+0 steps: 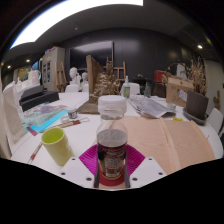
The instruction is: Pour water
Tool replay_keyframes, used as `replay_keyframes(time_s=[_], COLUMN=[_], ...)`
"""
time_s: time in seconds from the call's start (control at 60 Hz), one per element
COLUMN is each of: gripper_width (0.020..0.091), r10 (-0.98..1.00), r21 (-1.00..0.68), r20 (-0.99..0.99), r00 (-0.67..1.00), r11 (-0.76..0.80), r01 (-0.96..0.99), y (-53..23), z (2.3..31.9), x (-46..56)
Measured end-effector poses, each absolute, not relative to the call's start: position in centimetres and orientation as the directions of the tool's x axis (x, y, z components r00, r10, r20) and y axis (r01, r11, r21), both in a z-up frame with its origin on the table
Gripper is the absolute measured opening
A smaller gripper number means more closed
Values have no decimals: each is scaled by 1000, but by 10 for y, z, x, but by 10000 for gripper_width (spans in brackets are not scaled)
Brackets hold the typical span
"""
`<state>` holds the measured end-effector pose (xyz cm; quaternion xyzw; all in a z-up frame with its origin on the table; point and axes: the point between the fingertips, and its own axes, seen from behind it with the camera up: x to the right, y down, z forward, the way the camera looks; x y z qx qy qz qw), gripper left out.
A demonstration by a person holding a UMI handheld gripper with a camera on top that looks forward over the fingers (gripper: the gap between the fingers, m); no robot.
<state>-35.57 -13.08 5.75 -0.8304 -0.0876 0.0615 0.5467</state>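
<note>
A clear plastic bottle (pixel 112 138) with a white cap and a dark red label stands upright between my fingers. My gripper (pixel 112 166) is shut on it, and the magenta pads (pixel 92 158) press on its lower body from both sides. The bottle's base is hidden between the fingers. A yellow-green cup (pixel 57 146) stands upright on the white table (pixel 30 150), to the left of the bottle and a little beyond the left finger. I cannot see into the cup.
A brown sheet (pixel 168 136) covers the table ahead and to the right of the bottle. A colourful booklet (pixel 44 117) and small items lie beyond the cup. A laptop (pixel 196 105) stands far right. Chairs and easels fill the dim room behind.
</note>
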Motion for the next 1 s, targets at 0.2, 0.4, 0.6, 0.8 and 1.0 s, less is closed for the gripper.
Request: replay_keyframes(time_s=[0.2,0.4,0.6,0.8,1.0], gripper_width=[816,858,858,858,858], r10=[191,113,32,-8,-52], r21=[-898,-878,-874,-881,-870], r20=[-17,15,9,40,51], r00=[981,993,999,999,997], r11=[-435,-474,-486,-472,-492], r01=[70,68,24,32,19], y=[-145,-194,-264,-305,-324], z=[64,119,180,208,207], x=[-349,-332,-341,-351,-349])
